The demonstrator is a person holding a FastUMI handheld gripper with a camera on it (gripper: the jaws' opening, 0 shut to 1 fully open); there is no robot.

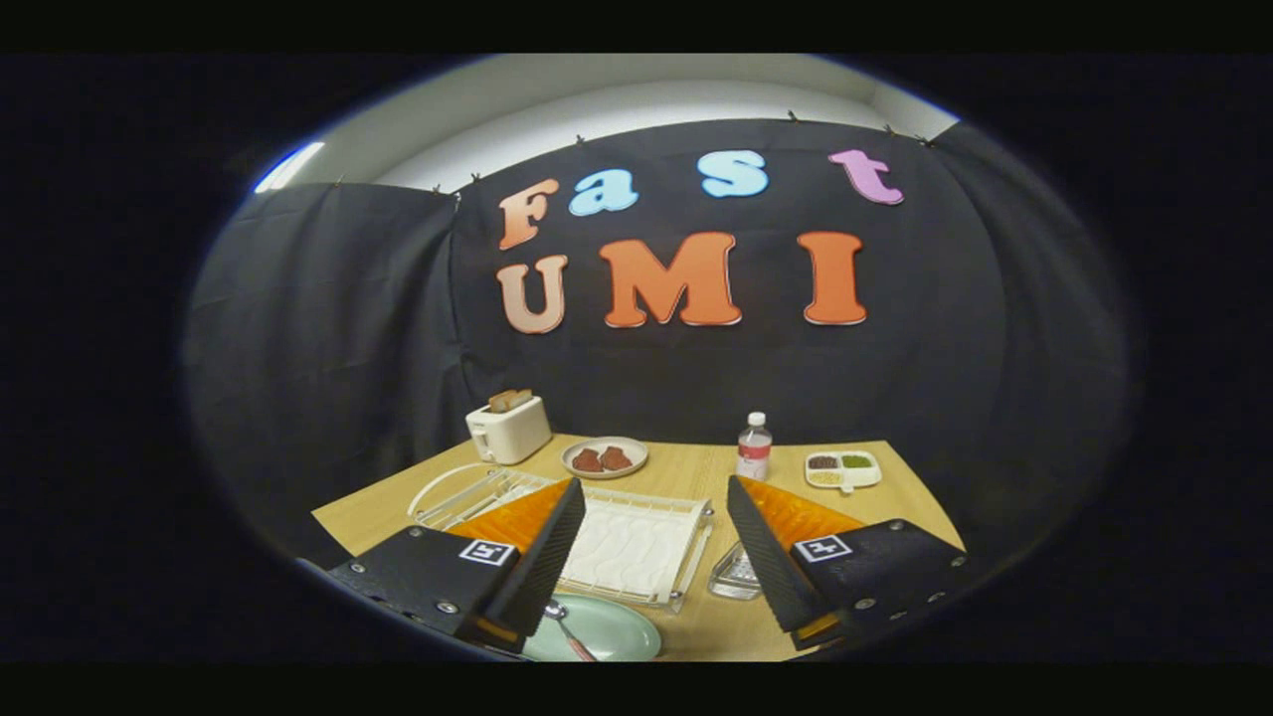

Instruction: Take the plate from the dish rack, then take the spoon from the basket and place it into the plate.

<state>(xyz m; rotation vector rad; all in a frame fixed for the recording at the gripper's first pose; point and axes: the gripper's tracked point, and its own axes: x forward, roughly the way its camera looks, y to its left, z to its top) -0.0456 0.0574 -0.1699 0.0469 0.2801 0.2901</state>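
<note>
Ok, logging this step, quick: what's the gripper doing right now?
Gripper: open, holding nothing, fingers spread above the dish rack.

The claw (653, 507) has two wedge-shaped fingers (545, 557) with ribbed inner faces, standing wide apart. Each sits on a black angular block with small silver screws, and each block carries a square black-and-white marker (486, 552).

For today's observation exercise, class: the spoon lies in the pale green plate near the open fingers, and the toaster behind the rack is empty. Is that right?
Not quite. In the gripper view the toaster has toast sticking out of its top. The rest holds: the spoon lies in the pale green plate by the open gripper, and the toaster stands behind the rack.
</note>
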